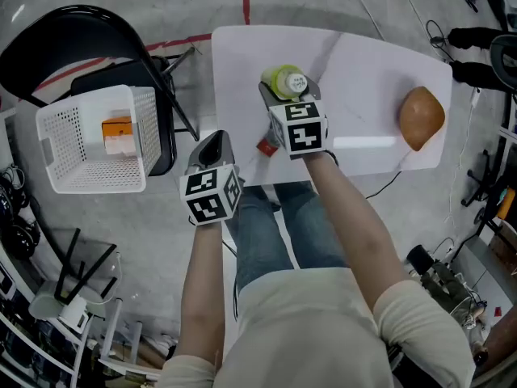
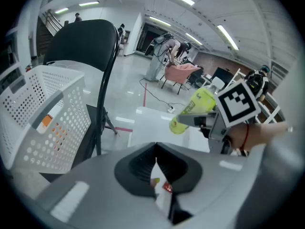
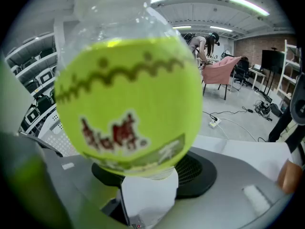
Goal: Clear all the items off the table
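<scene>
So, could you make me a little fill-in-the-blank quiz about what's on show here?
1. The right gripper grips a green ____.
2. The white basket rests on a black ____.
3. The orange-and-white box lies inside the ____.
4. The rounded brown item lies on the white ____.

Missing words: bottle; chair; basket; table.

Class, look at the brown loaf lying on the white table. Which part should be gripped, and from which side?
Probably across the loaf's narrower middle, coming down from above. It lies flat and domed, tapering towards both ends. It sits alone on the table, with bare surface all round its sides.
</scene>
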Demonstrator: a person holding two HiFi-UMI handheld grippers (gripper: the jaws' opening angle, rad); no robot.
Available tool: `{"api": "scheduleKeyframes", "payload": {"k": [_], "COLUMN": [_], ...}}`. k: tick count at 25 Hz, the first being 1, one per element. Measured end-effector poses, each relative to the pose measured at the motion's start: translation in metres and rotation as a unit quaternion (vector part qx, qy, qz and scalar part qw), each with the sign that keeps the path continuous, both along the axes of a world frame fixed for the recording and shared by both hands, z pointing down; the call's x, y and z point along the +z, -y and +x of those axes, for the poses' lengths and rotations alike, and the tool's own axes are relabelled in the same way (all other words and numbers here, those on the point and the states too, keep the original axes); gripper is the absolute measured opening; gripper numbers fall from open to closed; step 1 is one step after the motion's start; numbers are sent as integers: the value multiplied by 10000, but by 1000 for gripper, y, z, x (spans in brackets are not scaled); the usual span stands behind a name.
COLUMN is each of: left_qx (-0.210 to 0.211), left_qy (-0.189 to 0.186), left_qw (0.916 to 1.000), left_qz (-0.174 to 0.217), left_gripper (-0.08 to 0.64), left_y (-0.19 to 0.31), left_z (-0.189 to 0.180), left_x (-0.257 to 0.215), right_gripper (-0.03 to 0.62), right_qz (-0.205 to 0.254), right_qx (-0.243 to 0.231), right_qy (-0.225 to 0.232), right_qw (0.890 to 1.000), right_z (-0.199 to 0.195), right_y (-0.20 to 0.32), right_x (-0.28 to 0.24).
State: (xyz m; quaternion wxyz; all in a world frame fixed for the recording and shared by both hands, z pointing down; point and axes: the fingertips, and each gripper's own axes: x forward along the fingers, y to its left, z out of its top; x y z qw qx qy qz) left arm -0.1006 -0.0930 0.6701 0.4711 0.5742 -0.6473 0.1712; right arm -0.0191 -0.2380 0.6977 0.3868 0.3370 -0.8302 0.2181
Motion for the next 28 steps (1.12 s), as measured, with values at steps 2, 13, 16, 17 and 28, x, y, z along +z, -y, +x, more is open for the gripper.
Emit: {"api": "scheduleKeyframes", "payload": {"k": [2, 13, 16, 17, 28], "left_qx": [-13, -141, -237, -267, -333], "left_qy": [15, 97, 118, 129, 294], "left_qw": [10000, 9997, 9995, 9994, 9985], "left_qz": [23, 159, 183, 183, 331], "left_gripper": [8, 8, 8, 8, 8], "left_y": [-2, -19, -27, -30, -52], "left_z": [3, 19, 23, 24, 40], "left_x": [-6, -45, -58, -62, -109], "right_gripper": [273, 273, 273, 273, 273], "right_qz": [27, 115, 128, 135, 305], "right_qx": [0, 47, 101, 107, -77], "right_qy": [15, 196, 220, 217, 238], "right_qw": [10000, 9997, 9996, 9996, 9992], "right_z": [3, 17, 26, 29, 55], "right_y": [-3, -24, -32, -34, -59], "right_x": [-8, -59, -73, -78, -135]}}
